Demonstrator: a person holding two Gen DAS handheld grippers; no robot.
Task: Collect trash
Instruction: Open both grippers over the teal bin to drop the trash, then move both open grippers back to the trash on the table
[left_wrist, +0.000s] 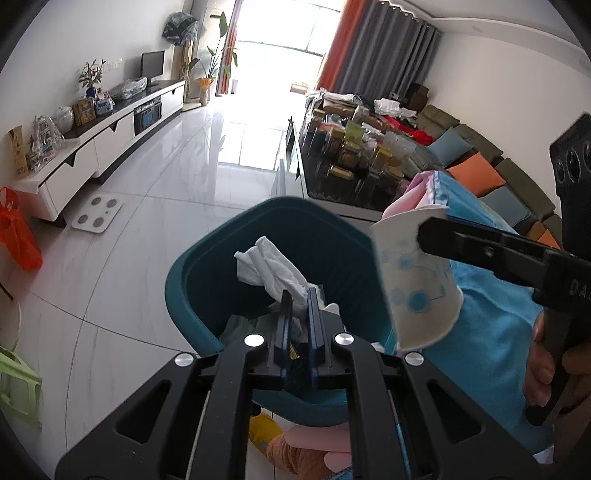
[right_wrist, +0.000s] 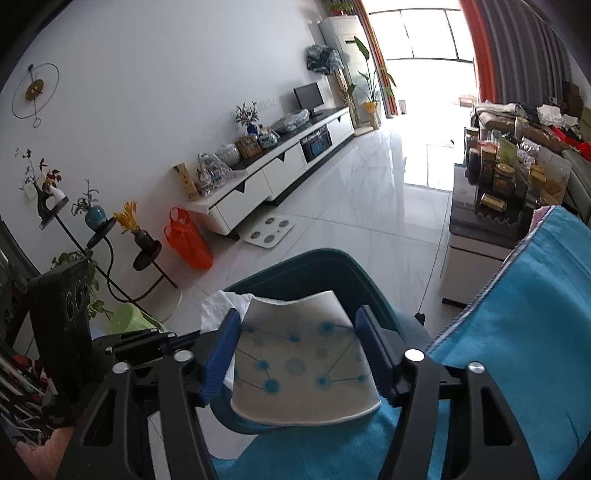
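Observation:
A teal trash bin (left_wrist: 207, 266) stands on the white floor beside a blue cloth surface (left_wrist: 491, 295); it also shows in the right wrist view (right_wrist: 303, 262). My left gripper (left_wrist: 298, 295) is shut on a crumpled white tissue (left_wrist: 269, 267) and holds it over the bin's opening. My right gripper (right_wrist: 299, 332) is shut on a white paper cup with blue dots (right_wrist: 303, 358), held at the bin's edge above the blue cloth. The cup also shows in the left wrist view (left_wrist: 413, 280), squeezed by the right gripper's finger (left_wrist: 480, 247). Some paper and plastic lie inside the bin.
A dark coffee table (left_wrist: 332, 184) crowded with jars and boxes stands beyond the bin. A white TV cabinet (left_wrist: 110, 144) runs along the left wall, with a bathroom scale (left_wrist: 96, 214) and an orange bag (left_wrist: 18, 236) on the floor. A plant stand (right_wrist: 110, 243) is at left.

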